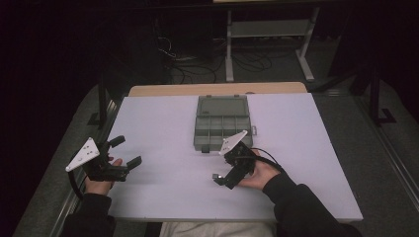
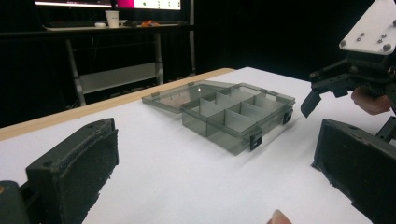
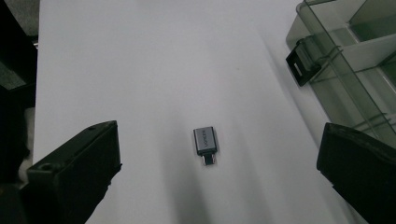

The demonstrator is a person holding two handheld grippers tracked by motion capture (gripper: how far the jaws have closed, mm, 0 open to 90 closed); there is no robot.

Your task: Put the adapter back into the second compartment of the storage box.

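Note:
A small grey USB adapter [image 3: 206, 143] lies flat on the white table [image 3: 140, 56], between the wide-apart jaws of my right gripper [image 3: 219, 133], which touch nothing. From above, that right gripper [image 1: 223, 177] tilts down over the adapter [image 1: 216, 176], just in front of the box. A smoky clear compartment box [image 1: 221, 129] sits mid-table with its lid [image 1: 222, 105] folded back, and its cells look empty. My left gripper [image 1: 127, 150] hovers open near the left edge, far from the box [image 2: 236, 116]. In the left gripper view its jaws [image 2: 215, 140] frame bare table, and the right gripper [image 2: 322, 91] shows beyond them.
The box's black latch [image 3: 302, 60] sticks out toward my right gripper. Beyond the table's wooden far edge [image 1: 217, 89] are a metal shelf frame [image 1: 269, 34] and floor cables [image 1: 197, 61]. The white board [image 1: 163, 118] spreads between the two grippers.

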